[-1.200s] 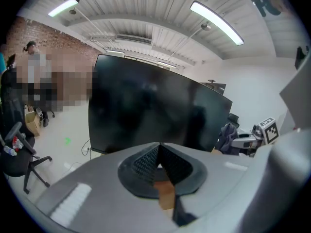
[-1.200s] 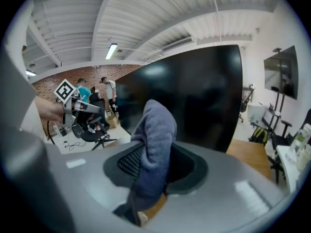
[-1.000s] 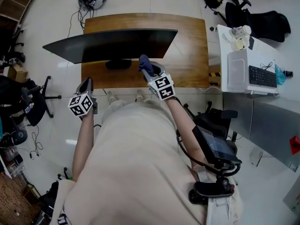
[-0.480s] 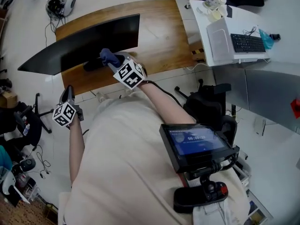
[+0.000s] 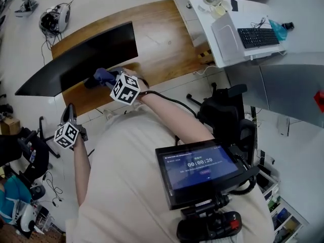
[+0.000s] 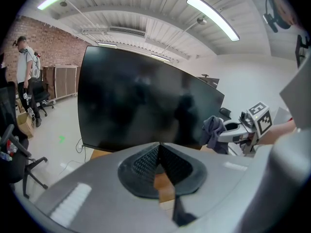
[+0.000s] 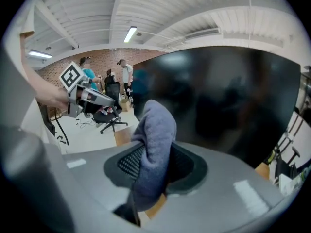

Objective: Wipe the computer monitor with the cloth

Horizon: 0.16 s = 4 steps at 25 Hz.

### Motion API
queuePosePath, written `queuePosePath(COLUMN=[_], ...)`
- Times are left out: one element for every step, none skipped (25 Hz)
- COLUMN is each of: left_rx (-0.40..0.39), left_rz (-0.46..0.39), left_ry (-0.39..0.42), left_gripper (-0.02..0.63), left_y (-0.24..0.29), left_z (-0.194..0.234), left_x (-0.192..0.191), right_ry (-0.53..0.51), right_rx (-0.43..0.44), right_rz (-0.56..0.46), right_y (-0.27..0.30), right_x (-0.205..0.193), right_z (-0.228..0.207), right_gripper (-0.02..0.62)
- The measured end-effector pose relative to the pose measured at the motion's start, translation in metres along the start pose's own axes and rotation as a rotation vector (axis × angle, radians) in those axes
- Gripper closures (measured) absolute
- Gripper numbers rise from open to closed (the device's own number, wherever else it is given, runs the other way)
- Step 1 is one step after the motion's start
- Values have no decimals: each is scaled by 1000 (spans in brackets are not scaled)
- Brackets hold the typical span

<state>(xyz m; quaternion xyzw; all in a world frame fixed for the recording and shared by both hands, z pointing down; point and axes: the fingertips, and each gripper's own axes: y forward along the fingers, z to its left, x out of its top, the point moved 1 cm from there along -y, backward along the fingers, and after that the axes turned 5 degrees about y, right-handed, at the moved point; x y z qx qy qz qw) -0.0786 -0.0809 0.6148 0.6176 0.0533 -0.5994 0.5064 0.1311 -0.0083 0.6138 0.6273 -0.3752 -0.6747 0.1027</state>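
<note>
Two grippers face the dark computer monitor [image 5: 76,59] on the wooden desk [image 5: 162,39]: the right gripper [image 7: 156,161] is clamped on a grey-blue cloth [image 7: 154,130] near the screen's lower edge, while the left gripper [image 6: 160,155], off to the side, has its jaws pressed together on nothing

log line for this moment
right gripper: shut on cloth | left gripper: shut, empty | cloth by monitor lower edge, contact unclear
</note>
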Motion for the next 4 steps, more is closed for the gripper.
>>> queuePosePath(left_rx=[-2,-5,-9,-12], left_rz=[0,0,0,0], left_ry=[1,2,1,1], left_gripper=[601,601,601,601], left_y=[1,3,4,6], left_z=[-2,-4,-6,-8], left_x=[1,2,2,3], right_ry=[0,3,6,10], right_rx=[-1,-4,-6,-9], right_rz=[-4,-9,-13,-17], right_y=[-1,-3,-5,-6], right_x=[1,2,3,3], right_z=[-1,-2,-4,-5], right_gripper=[480,480,480,480])
